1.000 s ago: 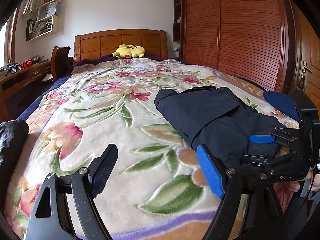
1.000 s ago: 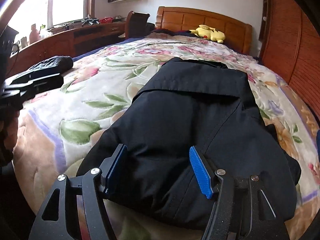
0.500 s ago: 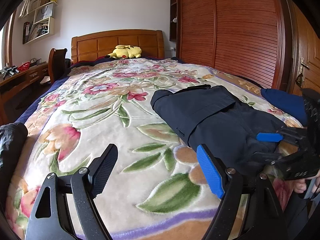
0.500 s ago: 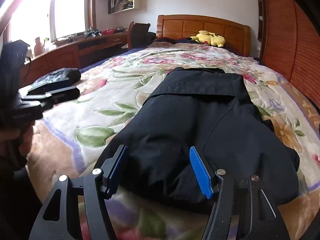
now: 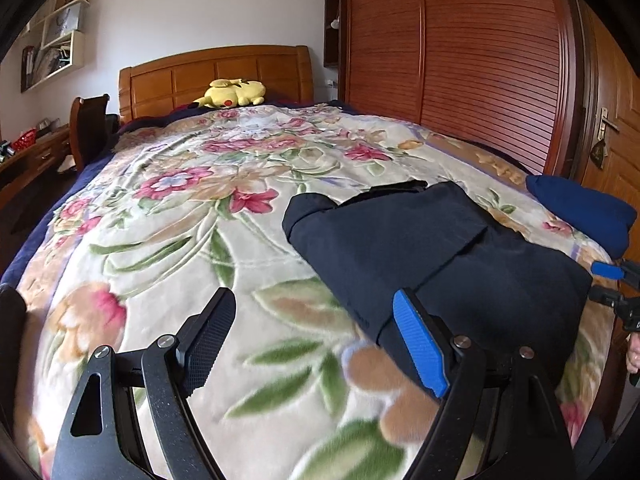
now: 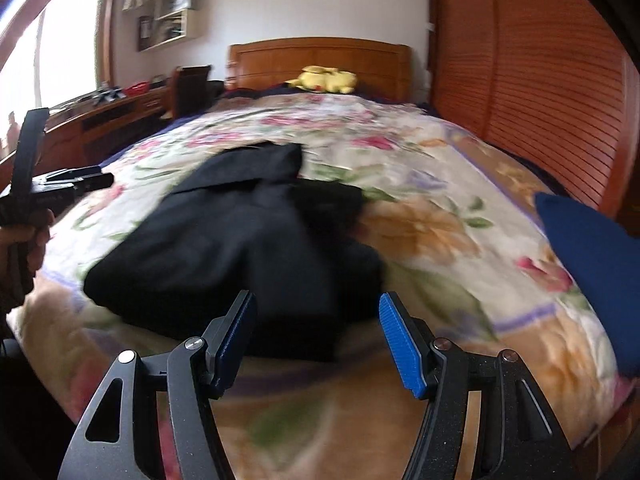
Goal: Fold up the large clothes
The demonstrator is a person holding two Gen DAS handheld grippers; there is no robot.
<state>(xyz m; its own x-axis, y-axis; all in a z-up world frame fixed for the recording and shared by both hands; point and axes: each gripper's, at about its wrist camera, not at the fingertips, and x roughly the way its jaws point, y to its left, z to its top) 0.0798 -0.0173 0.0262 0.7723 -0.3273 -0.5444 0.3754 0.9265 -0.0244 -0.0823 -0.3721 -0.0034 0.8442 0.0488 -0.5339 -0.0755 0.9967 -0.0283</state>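
Looking down the bed (image 5: pixel 168 240) from its foot, I saw the floral blanket (image 6: pixel 432 216) spread across the whole mattress up to the wooden headboard (image 5: pixel 216 72), with slatted wardrobe doors (image 5: pixel 460 60) lining one side. The folded dark garment (image 5: pixel 432 248) lay on the blanket near the foot end, toward the wardrobe side in the left wrist view. A blue cushion (image 6: pixel 592 256) sat beyond it at the blanket's edge, well apart from the clothing, and a yellow plush toy (image 5: pixel 234 93) rested against the headboard. I held the left gripper (image 5: pixel 316 340) over bare blanket just beside the garment, its jaws standing wide apart and empty. The right gripper (image 6: pixel 316 338) hung at the garment's near edge, jaws likewise apart and gripping nothing; that view was blurred, so I could not tell whether the pads touched the cloth.
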